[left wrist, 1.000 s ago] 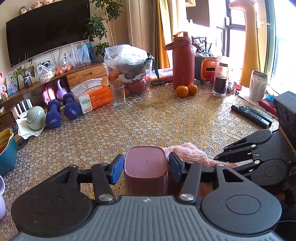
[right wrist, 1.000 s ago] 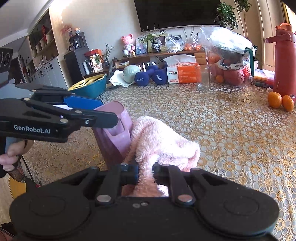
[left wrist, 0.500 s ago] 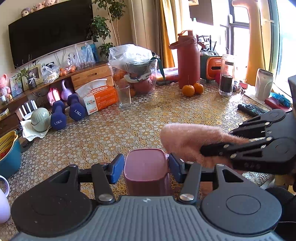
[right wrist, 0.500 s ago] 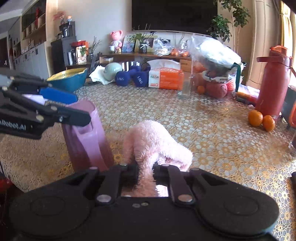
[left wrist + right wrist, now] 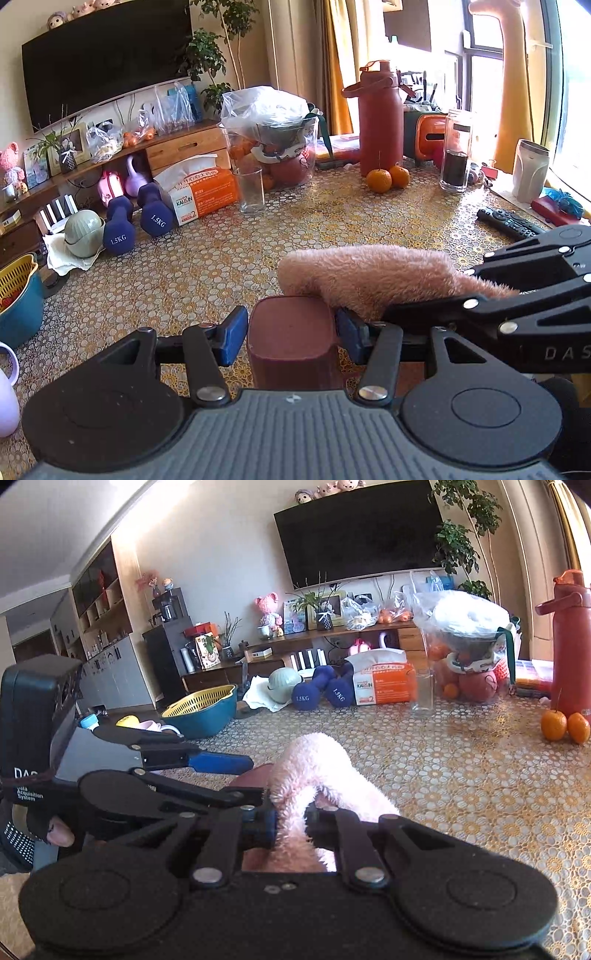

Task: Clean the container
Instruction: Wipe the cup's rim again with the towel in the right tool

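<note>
The right gripper (image 5: 291, 827) is clenched on a fluffy pink cloth (image 5: 317, 771), whose pile bulges up and forward out of the pinch at lower centre of the right wrist view. Just beyond and to the left of that cloth sits the maroon container (image 5: 251, 775), mostly hidden behind the cloth and the other tool's linkage.

In the left wrist view the left gripper (image 5: 291, 338) grasps the same container (image 5: 291, 332) at lower centre, a blue pad (image 5: 232, 339) against each side wall and its flat dark face turned to the camera (whether that face is base or mouth I cannot tell). The cloth (image 5: 369, 277) enters from the right of the frame as a long roll lying roughly level, its blunt end resting on the container's upper right edge.

So the cloth's long axis runs crosswise to the container, right to left in this view. I judge that the coming wipe depends on the right gripper carrying the cloth further leftward over the container while the left one steadies it above the patterned table (image 5: 221, 266).
</note>
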`<state>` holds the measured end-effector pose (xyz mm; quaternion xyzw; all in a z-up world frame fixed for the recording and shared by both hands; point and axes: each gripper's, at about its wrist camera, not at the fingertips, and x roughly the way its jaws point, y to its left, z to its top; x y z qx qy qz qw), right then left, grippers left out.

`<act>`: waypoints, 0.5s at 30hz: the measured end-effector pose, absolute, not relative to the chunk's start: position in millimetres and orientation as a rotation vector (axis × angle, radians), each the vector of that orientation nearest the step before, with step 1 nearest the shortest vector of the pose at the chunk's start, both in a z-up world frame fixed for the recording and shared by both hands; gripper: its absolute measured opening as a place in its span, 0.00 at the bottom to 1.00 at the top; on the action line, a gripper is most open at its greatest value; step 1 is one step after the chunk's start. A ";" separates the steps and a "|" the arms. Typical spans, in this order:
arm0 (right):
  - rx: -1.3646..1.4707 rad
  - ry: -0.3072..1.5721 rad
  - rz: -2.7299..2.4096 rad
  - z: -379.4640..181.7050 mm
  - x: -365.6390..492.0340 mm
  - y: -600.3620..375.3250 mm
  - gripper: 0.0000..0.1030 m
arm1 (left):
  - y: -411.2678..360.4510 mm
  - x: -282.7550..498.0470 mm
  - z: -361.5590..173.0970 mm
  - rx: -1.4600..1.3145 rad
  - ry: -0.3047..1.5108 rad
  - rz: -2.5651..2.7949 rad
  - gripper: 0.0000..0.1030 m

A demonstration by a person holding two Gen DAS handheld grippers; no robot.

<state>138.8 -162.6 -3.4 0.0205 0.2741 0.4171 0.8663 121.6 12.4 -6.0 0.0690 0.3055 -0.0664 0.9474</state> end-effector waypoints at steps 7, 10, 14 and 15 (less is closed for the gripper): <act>0.096 0.643 0.849 -31.9 146.9 -164.4 0.10 | 13.2 121.5 -6.7 0.142 0.623 -0.136 0.51; 0.089 0.682 0.833 -43.8 150.5 -164.5 0.10 | 13.6 121.2 -6.8 0.144 0.621 -0.137 0.51; 0.073 0.711 0.837 -56.3 154.5 -164.3 0.11 | 13.5 121.6 -6.7 0.143 0.618 -0.136 0.51; 0.076 0.716 0.844 -56.7 156.6 -165.5 0.11 | 13.5 121.5 -6.7 0.144 0.618 -0.136 0.51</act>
